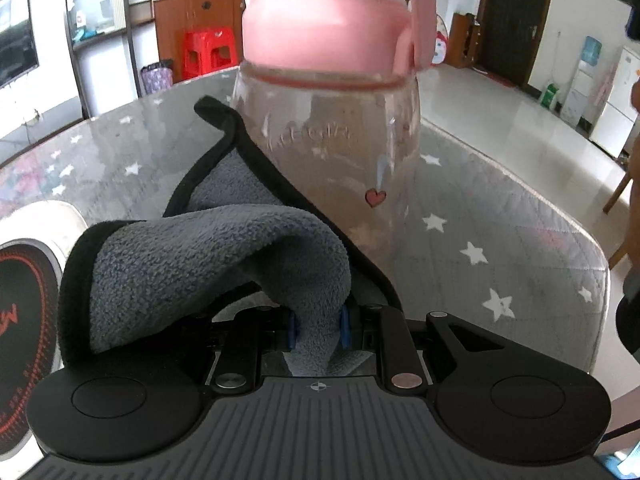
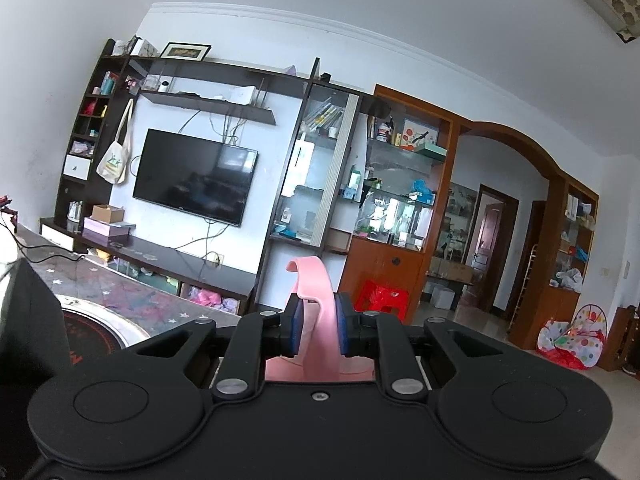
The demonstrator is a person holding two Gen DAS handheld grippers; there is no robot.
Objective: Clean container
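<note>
A clear bottle [image 1: 340, 152] with a pink lid [image 1: 324, 28] and a small red heart print stands upright just ahead in the left wrist view. My left gripper [image 1: 318, 330] is shut on a grey cloth [image 1: 200, 264] with black trim, which drapes up against the bottle's left side. In the right wrist view my right gripper [image 2: 318, 330] is shut on the bottle's pink carry handle [image 2: 316, 304]. The bottle body is hidden below the right gripper.
The glass-topped table [image 1: 500, 232] has a star-patterned cover. A round induction cooker [image 1: 28, 304] sits at the left; it also shows in the right wrist view [image 2: 96, 328]. A red stool [image 1: 208, 56], cabinets and a TV [image 2: 196, 176] stand beyond the table.
</note>
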